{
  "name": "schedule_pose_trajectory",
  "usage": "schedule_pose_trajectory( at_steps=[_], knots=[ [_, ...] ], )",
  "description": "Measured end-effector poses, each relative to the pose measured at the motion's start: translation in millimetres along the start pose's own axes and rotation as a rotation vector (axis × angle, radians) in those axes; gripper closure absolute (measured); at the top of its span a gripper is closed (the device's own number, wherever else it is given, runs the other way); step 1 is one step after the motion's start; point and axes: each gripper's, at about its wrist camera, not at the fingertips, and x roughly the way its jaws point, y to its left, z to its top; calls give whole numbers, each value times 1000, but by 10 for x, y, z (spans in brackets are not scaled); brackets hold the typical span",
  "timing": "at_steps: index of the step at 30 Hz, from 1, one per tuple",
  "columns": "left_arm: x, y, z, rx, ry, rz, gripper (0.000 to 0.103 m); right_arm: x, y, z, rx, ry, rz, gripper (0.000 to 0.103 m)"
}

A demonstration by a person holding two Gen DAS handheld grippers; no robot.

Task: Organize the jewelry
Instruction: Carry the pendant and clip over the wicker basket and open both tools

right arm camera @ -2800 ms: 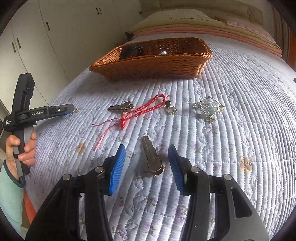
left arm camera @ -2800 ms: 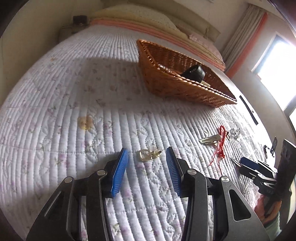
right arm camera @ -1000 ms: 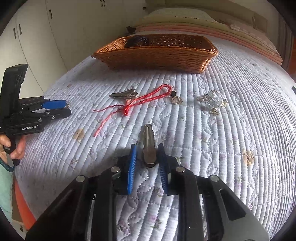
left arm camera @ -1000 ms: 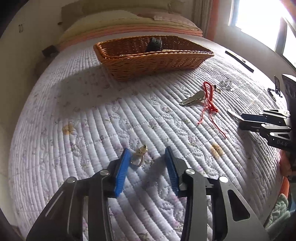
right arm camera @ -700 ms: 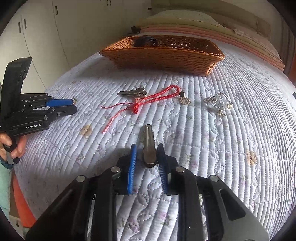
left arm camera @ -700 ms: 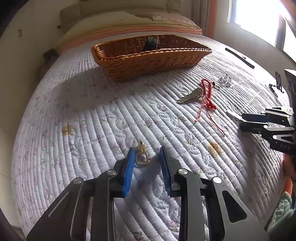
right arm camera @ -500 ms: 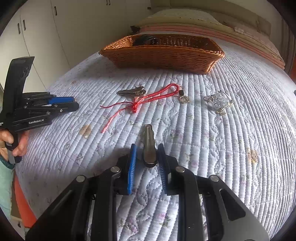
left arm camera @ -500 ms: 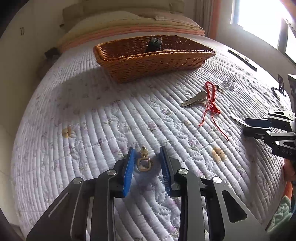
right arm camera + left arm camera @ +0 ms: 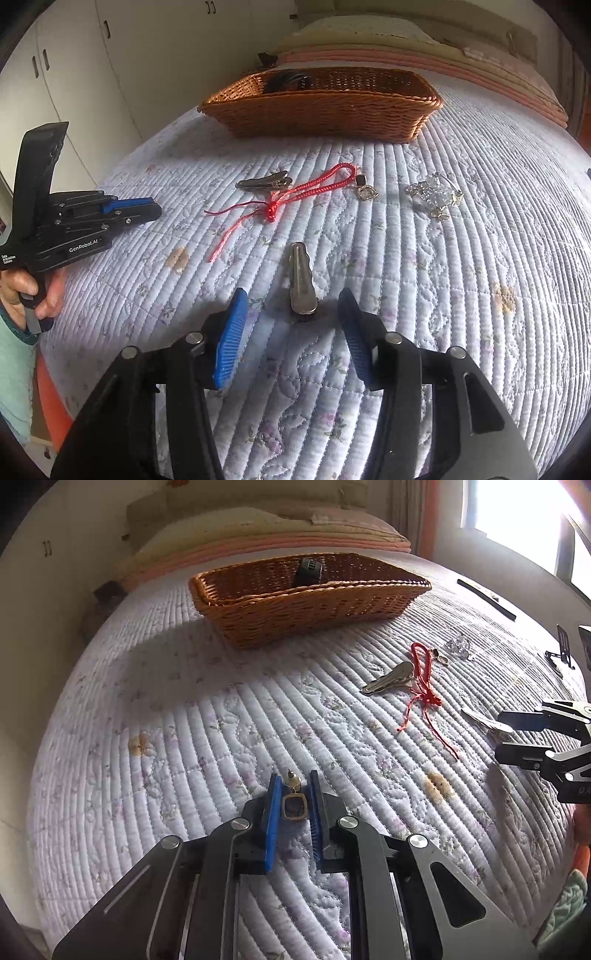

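- The bed [image 9: 192, 709] carries everything: a pale quilt stitched in close ridges with faint lilac flowers and a few yellowish patches.
- At the head edge lie stacked cream and peach pillows [image 9: 258, 531]; white wardrobe doors [image 9: 74, 74] run along one side, and a bright window [image 9: 517, 513] with a curtain stands on the other.
- A wicker basket [image 9: 310, 605] sits toward the head of the bed with a dark object [image 9: 308, 570] leaning inside it; what it is I cannot tell.
- The left tool [image 9: 293, 805] has its blue pads pressed in on a small gold pendant [image 9: 293, 805], near the foot edge of the bed.
- The right tool [image 9: 291, 328] is spread wide, its pads either side of a silver hair clip [image 9: 301, 280] that lies flat on the quilt, touching neither pad.
- Mid-bed, between the tools and the basket, lies a red cord [image 9: 295, 195] with a loose tail; a second hair clip [image 9: 264, 182] rests just beside its loop.
- A small gold charm [image 9: 366, 191] lies at the cord's far end, and a clear crystal ornament [image 9: 434, 195] lies apart from it toward the window side.
- A black strip [image 9: 485, 598] lies near the window-side edge of the bed.
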Motion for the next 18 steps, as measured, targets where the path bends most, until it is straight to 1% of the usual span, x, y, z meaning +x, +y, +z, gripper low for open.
schedule_pose_trajectory(
  at_steps=[1, 2, 3, 6, 9, 11, 14, 18],
  knots=[
    [-1, 1, -1, 1, -1, 1, 91, 2, 6, 1, -2, -1, -2, 58],
    [-2, 2, -2, 1, -1, 1, 91, 2, 6, 0, -1, -3, -3, 64],
    [-2, 0, 1, 0, -2, 1, 91, 7, -3, -2, 2, -2, -2, 82],
    [-17, -21, -2, 9, -11, 11, 91, 1, -22, -14, 7, -7, 4, 83],
    [-69, -33, 5, 4, -36, 12, 91, -70, 56, -19, -30, -44, -27, 83],
    [-142, -42, 16, -2, -71, -1, 91, -114, 82, 7, -37, -59, -25, 83],
    [-269, -99, 69, 6, -129, 1, 91, -221, 75, 90, -29, -99, -19, 83],
    [-423, -192, 265, 14, -199, 5, 91, -437, 34, 287, -26, -175, -21, 83]
  ],
)
